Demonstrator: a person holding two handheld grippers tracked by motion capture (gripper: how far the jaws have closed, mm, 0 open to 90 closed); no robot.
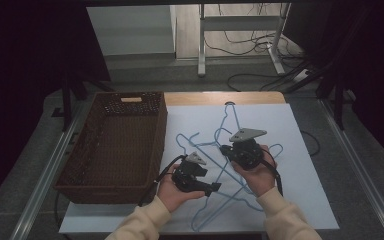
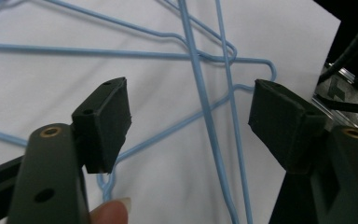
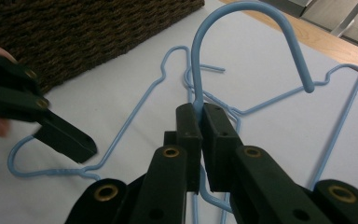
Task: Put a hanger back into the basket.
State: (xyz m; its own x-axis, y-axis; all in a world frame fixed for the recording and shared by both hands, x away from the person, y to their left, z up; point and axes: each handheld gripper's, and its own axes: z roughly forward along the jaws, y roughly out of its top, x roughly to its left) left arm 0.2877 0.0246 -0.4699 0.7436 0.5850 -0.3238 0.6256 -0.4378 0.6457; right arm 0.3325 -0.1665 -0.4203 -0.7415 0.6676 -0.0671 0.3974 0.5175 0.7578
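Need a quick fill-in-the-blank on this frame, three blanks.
1. The right tool is shut on a blue ____.
2. The left tool has its jaws ____, over hanger wires.
3. The brown ____ stands left of the white sheet.
Missing: hanger; open; basket.

Pretty dim room, dark at 9 and 3 o'clock. The table [image 1: 310, 165] is covered in white, with a wooden strip [image 1: 220, 98] left bare at its 12 o'clock edge. Grey floor [image 1: 145, 75] is seen beyond it. A white desk frame [image 1: 201, 45] is parked at 12 o'clock, with cables [image 1: 250, 45] tangled around its feet. Metal rails [image 1: 45, 175] are run along both sides.
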